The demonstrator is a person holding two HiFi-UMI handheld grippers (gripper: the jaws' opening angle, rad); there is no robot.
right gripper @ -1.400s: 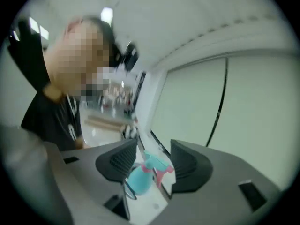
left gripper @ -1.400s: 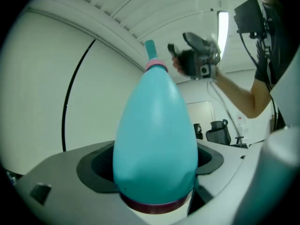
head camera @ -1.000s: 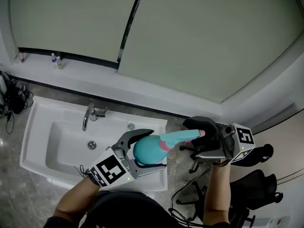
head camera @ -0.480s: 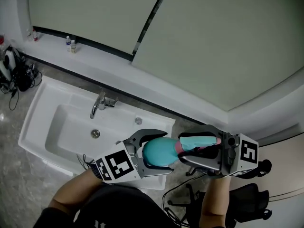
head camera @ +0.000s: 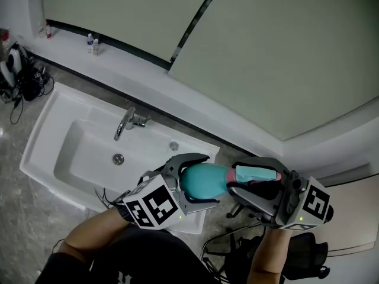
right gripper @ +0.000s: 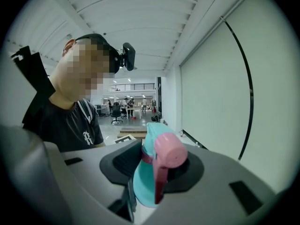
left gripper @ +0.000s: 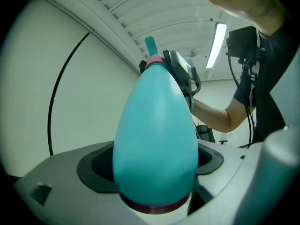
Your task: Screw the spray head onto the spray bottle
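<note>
Left tool point(left gripper: 154, 165): jaws clamped on the wide base end of the spray bottle point(head camera: 203, 181), a pad pressing on either side of the teal body. Firm hold, no gap seen.

Right tool point(right gripper: 157, 168): jaws have just been closing, with the spray head point(head camera: 256, 174) between them. In the right gripper view both pads bear on the teal housing and the pink nozzle faces the camera. Read as a grip on the head.

Position: bottle and head are held in the air between the two tools, above the right-hand end of the sink point(head camera: 44, 141), resting on nothing.

Key relation: the bottle's long axis lies about level, base in the left tool, neck pointing toward the person's right. The head sits at that neck, and the pink collar point(left gripper: 154, 62) meets the narrow top of the bottle. The right tool faces the left one along the same line. The head is thus straight ahead of the right tool and already in it, so that hand is the one placed to act on it.

Judgement: the next turn should go about this shared axis, with the left tool holding the body fixed. How far the thread is engaged cannot be told from any view. Risk: a tilt between neck and collar would cross the thread.

Count: spray bottle, one. Spray head, one. Tools, two, both occupied. Sink, one. Faucet point(head camera: 126, 123), one.
</note>
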